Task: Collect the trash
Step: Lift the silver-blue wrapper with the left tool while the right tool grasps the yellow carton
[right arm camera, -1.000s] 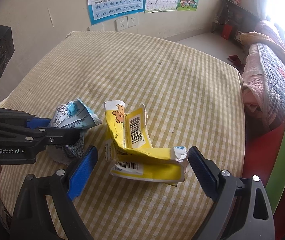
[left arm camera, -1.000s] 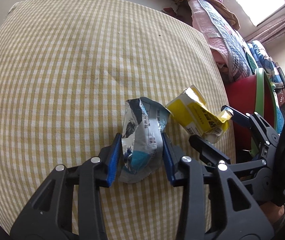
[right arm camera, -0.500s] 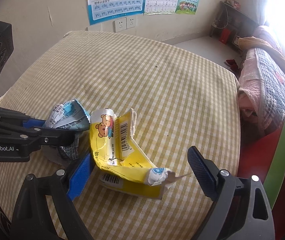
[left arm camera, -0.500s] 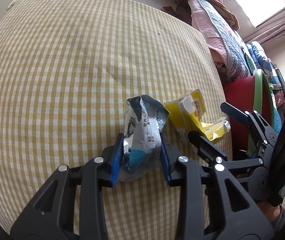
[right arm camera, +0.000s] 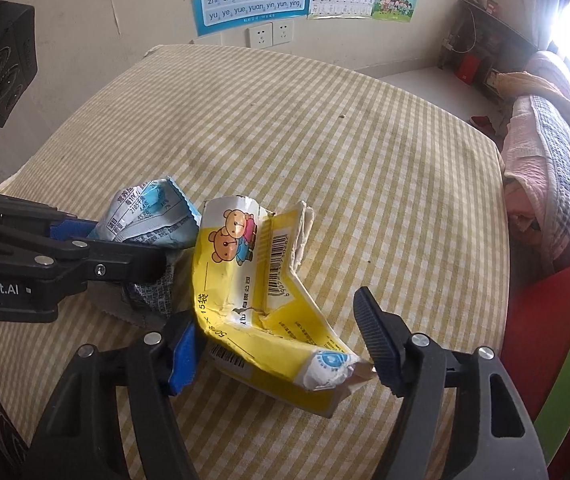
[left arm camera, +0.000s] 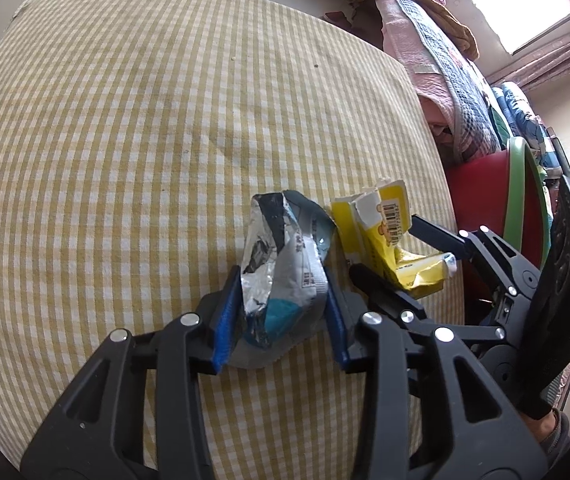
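A crumpled silver and blue snack wrapper (left arm camera: 281,276) lies on the checked tablecloth (left arm camera: 125,128). My left gripper (left arm camera: 281,320) is shut on the wrapper, with a blue pad on each side. The wrapper also shows in the right wrist view (right arm camera: 147,216). A torn yellow carton with bears and barcodes (right arm camera: 261,292) sits just right of it, also seen in the left wrist view (left arm camera: 385,236). My right gripper (right arm camera: 281,340) straddles the carton. Its left pad touches the carton and its right pad touches the crumpled end.
A red bin with a green rim (left arm camera: 497,200) stands off the table's right edge, also in the right wrist view (right arm camera: 565,320). A bed with quilts (right arm camera: 557,160) lies beyond. Posters and sockets (right arm camera: 269,34) are on the far wall.
My right gripper has closed in around the yellow carton, which has bent and shifted toward the wrapper. My left gripper has tightened on the wrapper.
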`<state>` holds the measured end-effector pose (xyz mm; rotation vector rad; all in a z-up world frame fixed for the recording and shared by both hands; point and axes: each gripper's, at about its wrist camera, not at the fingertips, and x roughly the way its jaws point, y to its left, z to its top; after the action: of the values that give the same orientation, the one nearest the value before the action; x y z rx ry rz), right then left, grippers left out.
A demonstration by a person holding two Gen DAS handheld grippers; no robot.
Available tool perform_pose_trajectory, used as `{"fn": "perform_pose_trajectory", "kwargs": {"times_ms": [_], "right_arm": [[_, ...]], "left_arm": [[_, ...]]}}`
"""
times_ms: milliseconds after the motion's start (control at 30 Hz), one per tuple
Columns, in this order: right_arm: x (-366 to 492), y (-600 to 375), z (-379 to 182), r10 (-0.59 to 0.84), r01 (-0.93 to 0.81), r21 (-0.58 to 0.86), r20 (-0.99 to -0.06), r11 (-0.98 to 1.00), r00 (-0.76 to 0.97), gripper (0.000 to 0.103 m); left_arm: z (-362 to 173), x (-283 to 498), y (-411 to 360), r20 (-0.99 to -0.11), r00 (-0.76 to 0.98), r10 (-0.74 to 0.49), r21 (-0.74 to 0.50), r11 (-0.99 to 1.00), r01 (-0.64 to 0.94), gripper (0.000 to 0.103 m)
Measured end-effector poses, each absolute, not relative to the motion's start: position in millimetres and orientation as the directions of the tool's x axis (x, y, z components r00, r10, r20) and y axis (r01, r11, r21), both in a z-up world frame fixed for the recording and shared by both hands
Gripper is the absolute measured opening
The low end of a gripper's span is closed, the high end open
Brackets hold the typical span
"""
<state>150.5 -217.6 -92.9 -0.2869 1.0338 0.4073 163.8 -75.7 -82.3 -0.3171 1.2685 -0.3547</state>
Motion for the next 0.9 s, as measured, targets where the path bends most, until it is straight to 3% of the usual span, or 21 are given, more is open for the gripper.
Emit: {"fn": "perform_pose_trajectory", "kwargs": {"times_ms": [167,433,900], "right_arm": [[150.3,-220.4,-93.2,0.206,-0.441,-0.007,-0.877,0.897,0.434,0.065],[144.2,-218.3,-91.1,0.195,-0.447,-0.023,-0.879,0.894,0.435,0.061],[118.7,-213.5,-59.6,0.254,-0.426,0.050,-0.862,0.904,0.439,0.062]], "left_arm": [[-81.9,163.0,-78.1,-0.871,0.259,-0.417,-0.409,0.908,0.088,0.036],[-81.3,163.4,-74.2,-0.866,0.260,-0.427,-0.424,0.903,0.072,0.024],[-54.7,128.8,-31.9,-0.863,0.336,-0.378,-0.384,0.922,0.051,0.023]]}}
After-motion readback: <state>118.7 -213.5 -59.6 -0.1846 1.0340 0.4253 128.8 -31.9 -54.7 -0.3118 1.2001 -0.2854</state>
